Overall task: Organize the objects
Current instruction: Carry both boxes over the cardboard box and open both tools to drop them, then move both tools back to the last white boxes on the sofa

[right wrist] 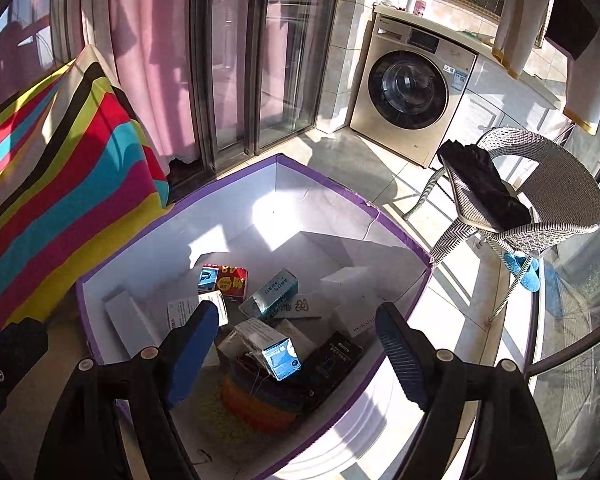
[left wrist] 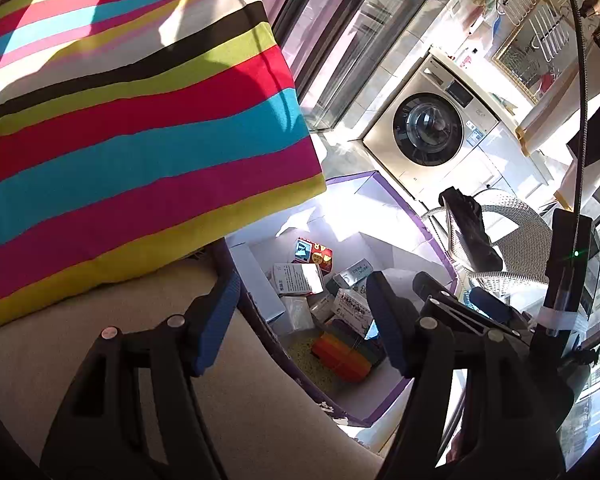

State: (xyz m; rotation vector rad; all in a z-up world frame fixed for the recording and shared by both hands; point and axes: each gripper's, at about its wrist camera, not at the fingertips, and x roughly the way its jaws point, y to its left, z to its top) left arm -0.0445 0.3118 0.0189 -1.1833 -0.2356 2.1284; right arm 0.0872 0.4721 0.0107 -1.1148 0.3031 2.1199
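Since both hover above the storage box (right wrist: 116, 268), left gripper (left wrist: 304, 320) and right gripper (right wrist: 296, 348) are released, empty; boxes pooled below.

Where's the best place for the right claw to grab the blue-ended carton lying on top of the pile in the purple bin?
Probably across the small carton's long white sides, coming straight down from above. It lies tilted on top of the pile in the purple-rimmed bin, blue end toward the camera, sides seemingly exposed. The right claw is open and empty above it.
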